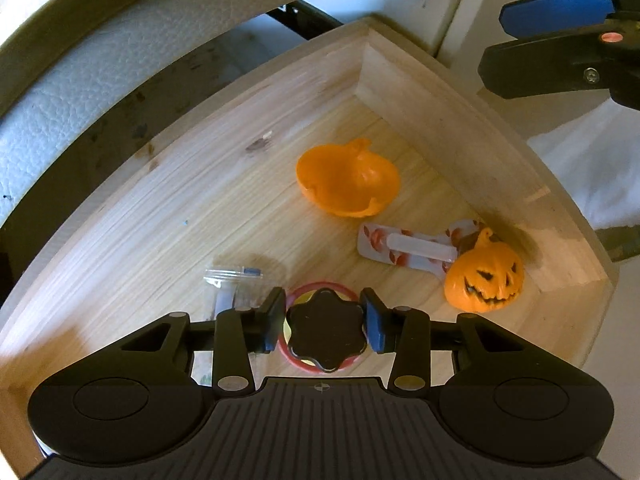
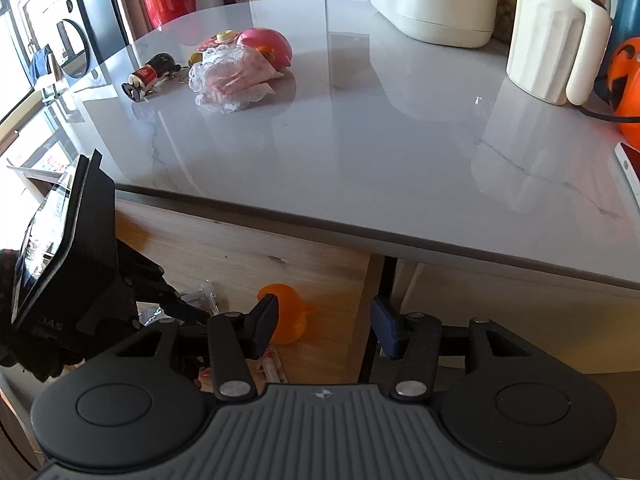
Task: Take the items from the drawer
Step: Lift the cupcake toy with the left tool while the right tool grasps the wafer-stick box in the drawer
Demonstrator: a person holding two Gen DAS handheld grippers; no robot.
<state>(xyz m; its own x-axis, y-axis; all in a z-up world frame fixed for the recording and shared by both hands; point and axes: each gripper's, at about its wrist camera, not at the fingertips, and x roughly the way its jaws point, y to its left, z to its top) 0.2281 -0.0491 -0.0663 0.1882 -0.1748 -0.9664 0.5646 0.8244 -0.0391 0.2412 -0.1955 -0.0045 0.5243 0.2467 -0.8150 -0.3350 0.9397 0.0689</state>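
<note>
In the left wrist view we are reaching down into the open wooden drawer (image 1: 208, 184), and the left gripper (image 1: 325, 322) has its fingers (image 1: 272, 316) closed against the two sides of a black star-shaped knob (image 1: 326, 334), which sits on top of a red ring (image 1: 320, 290) lying on the drawer floor. Just to the left of the fingers lies a small clear plastic bag (image 1: 230, 286). Further in we see an orange pumpkin half (image 1: 347, 180) lying hollow side up, near it a flat packet with red marks (image 1: 404, 246), and touching that packet's end a small orange jack-o'-lantern (image 1: 484, 276) close to the drawer's right wall. The right gripper (image 2: 324, 326) hangs above the drawer's edge below the grey worktop (image 2: 360, 120), its fingers (image 2: 262, 326) spread apart with nothing between them (its blue pad also shows at the top right of the left view). On the worktop we see a pile with a lacy white cloth (image 2: 230, 80), a pink rounded thing (image 2: 266, 46) and a small dark figure (image 2: 150, 74), well apart from a white jug (image 2: 556, 36).
</note>
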